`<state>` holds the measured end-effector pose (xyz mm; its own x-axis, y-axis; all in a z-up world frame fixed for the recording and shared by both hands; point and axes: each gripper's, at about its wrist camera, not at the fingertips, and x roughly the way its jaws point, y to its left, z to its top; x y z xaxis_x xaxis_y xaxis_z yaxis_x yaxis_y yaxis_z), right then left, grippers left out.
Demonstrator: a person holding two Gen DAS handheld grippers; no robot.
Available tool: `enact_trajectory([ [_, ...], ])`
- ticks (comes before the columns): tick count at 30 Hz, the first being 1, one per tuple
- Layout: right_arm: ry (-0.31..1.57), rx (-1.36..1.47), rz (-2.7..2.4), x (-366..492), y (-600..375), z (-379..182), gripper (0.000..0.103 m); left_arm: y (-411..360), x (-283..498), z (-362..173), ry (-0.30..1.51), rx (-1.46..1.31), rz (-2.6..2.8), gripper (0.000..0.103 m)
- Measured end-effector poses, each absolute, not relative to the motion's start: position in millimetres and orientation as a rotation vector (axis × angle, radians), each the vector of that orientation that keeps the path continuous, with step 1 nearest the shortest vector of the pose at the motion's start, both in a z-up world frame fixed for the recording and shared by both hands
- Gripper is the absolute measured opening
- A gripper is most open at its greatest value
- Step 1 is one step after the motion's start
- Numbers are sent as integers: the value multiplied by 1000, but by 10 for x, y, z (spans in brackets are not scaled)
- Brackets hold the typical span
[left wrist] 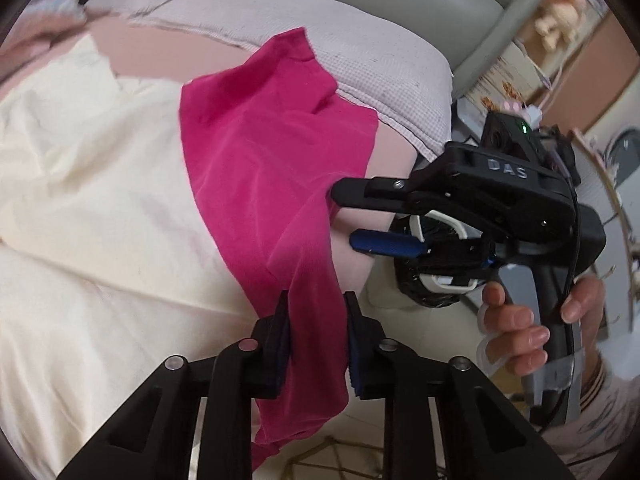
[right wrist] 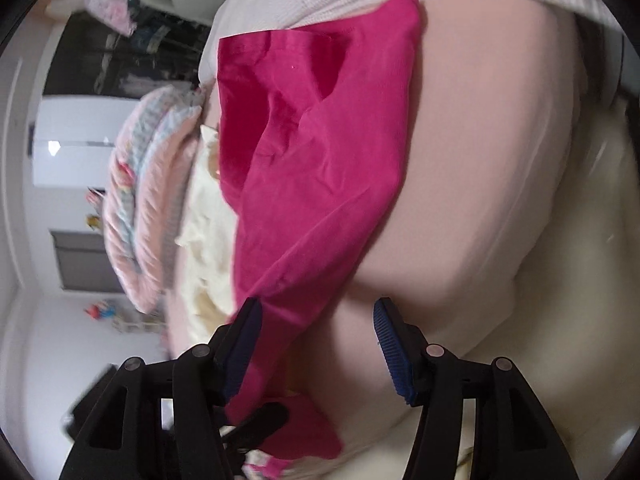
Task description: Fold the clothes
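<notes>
Left claw (left wrist: 316,344) grips pink garment (left wrist: 272,168); right claw (right wrist: 316,344) gapes; only left view shows hand (left wrist: 516,332)

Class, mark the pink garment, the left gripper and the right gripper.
pink garment (left wrist: 276,152), left wrist view, middle of the cloth.
left gripper (left wrist: 316,344), left wrist view, between its fingertips.
right gripper (right wrist: 316,320), right wrist view, between its fingertips.

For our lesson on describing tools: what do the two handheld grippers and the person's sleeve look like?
The right gripper has a black plastic body with raised letters "DAS", a green light on top, a black cable, white inner loops and ribbed blue pads. The left gripper has black fingers with silver rivets and dark blue pads. The sleeve looks pale with thin stripes at the cuff.
</notes>
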<state>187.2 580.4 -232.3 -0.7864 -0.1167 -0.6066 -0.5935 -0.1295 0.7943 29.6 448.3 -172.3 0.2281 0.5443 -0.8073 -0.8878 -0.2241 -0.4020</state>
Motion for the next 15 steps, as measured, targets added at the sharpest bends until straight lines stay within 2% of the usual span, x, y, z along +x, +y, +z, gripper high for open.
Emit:
enact_trajectory([
  [4,1926,-715,1971,1868,5777,-2363,59,4448,255,-1733,353,-1206,1368,14],
  [6,1913,-681,1976,1866,5754,-2351,64,4433,265,-1733,345,-1213,1361,14],
  [12,1828,-679,2023,1700,5733,-2380,63,4429,288,-1717,362,-1220,1359,14],
  [13,1767,-687,2052,1682,5715,-2333,59,4429,294,-1721,366,-1224,1358,14],
  [14,1701,-696,2081,1664,5696,-2282,41,4431,302,-1726,370,-1229,1357,14],
  [15,1623,-715,2103,1651,5684,-2228,18,4433,310,-1732,375,-1235,1355,14],
])
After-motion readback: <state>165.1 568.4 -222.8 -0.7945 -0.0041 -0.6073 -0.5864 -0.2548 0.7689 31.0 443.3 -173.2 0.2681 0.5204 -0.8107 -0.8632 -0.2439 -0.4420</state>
